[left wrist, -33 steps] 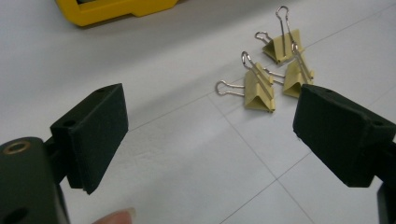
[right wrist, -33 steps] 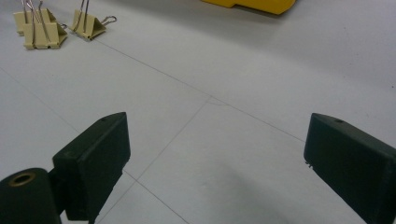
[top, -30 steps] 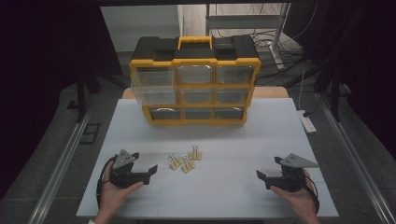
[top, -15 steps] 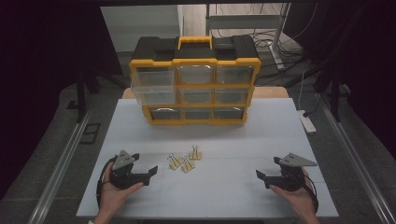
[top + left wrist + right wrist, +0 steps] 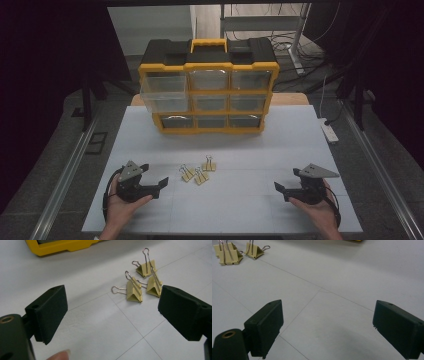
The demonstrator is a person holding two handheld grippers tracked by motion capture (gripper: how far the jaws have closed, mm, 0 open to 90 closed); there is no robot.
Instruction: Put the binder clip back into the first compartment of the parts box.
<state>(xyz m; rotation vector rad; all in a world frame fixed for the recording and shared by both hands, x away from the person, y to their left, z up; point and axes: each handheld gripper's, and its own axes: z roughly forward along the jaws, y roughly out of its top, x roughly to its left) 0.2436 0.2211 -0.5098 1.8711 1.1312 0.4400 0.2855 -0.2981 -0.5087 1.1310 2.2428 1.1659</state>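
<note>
Bare table between organizer at far edge and near edge, open to pass. Three clips clustered left of centre, just beside left gripper. Wide free stretch from clips to right gripper. Both sets of jaws spread, nothing between.

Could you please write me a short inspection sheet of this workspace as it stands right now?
Surface: white table, bare between items.
Job's things: three yellow binder clips lying close together; yellow drawer organizer at the far edge, upper left drawer pulled out.
Clutter: nothing seen.
Grippers: left gripper open, nearest the clips; right gripper open, holding nothing.
Cables: loose cords on the floor behind; white power strip beside the table.
Surroundings: dark curtains, metal rails.
</note>
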